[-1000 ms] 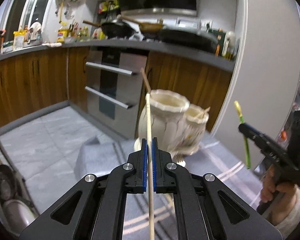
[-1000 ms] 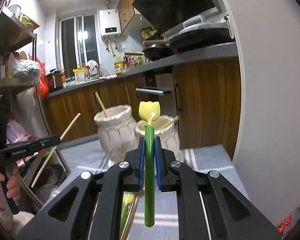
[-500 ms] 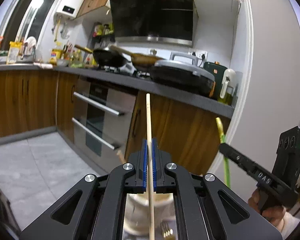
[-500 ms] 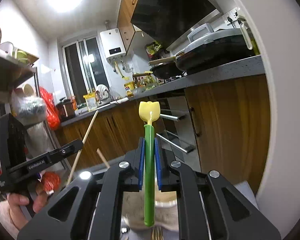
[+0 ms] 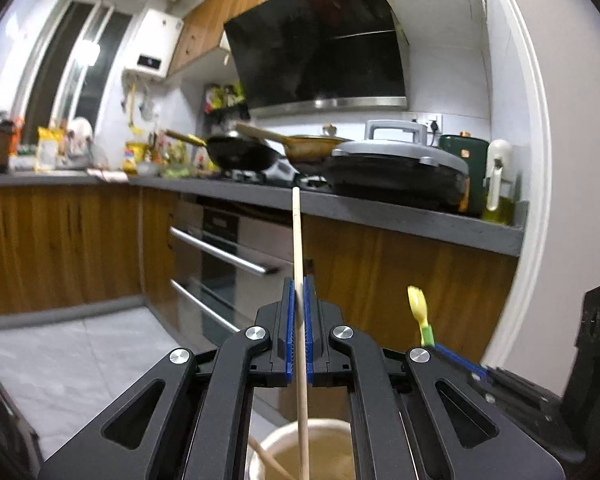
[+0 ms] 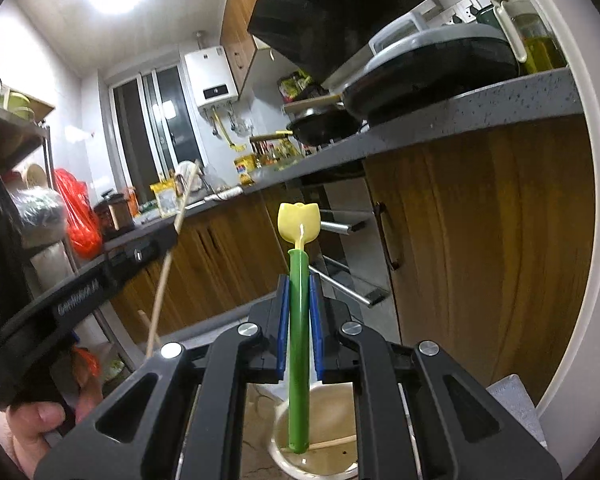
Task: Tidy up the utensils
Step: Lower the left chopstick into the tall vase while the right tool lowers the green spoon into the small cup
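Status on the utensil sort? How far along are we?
Done: each cream holder already has a wooden stick inside, the left one and the right one.
In hand: left gripper is shut on a wooden chopstick, its lower end inside the holder's mouth. Right gripper is shut on a green-handled yellow spoon, tip over its holder.
Left: release both; any utensils remaining on the table are out of view.

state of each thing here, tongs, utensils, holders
left tongs: shut on wooden chopstick
wooden chopstick: upright, lower end over the left holder
left holder: open, another stick inside
right tongs: shut on green utensil
green utensil: upright, yellow head up
right holder: open, stick inside
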